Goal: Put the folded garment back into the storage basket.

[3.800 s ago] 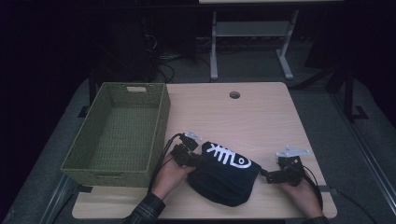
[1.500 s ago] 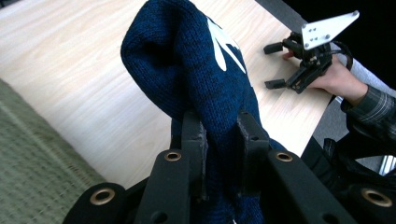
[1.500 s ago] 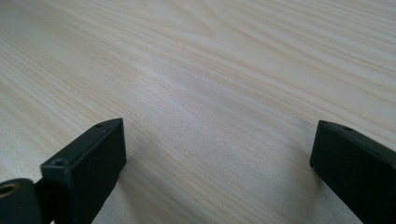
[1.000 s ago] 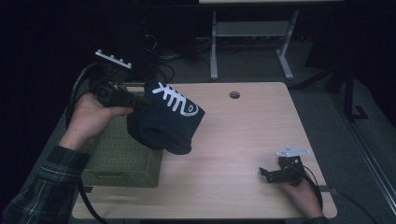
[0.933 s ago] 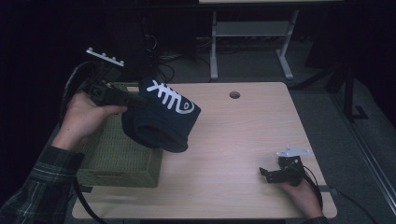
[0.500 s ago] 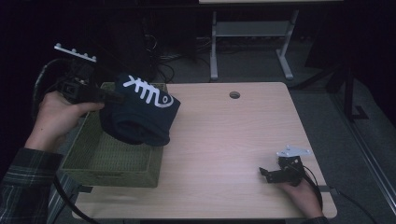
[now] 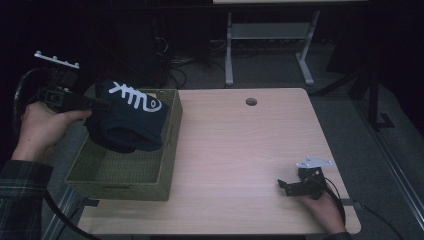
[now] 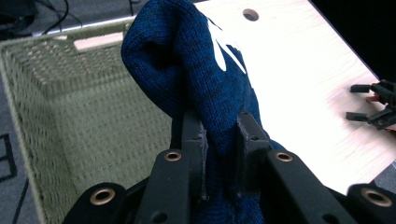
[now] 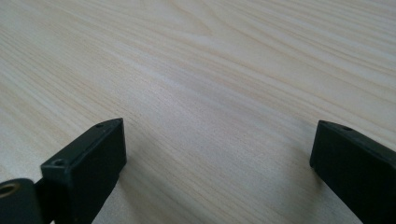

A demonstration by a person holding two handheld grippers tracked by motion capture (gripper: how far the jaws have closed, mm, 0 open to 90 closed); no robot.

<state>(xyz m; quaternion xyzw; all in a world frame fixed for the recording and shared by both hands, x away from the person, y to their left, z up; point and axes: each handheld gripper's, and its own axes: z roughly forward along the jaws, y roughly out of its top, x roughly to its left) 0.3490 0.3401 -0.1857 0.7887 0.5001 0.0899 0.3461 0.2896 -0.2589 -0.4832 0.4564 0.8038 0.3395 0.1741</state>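
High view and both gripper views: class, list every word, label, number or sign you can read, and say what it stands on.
No readable words, labels or numbers in any of the views.
The dark blue knitted garment bears a white drawn motif like a fish skeleton, a picture, not lettering.
The green woven basket, the wooden table and both grippers carry no legible marking.

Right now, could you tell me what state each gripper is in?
Left gripper: closed on the dark blue knitted garment, held above the green basket.
Right gripper: open, empty, low over the table.
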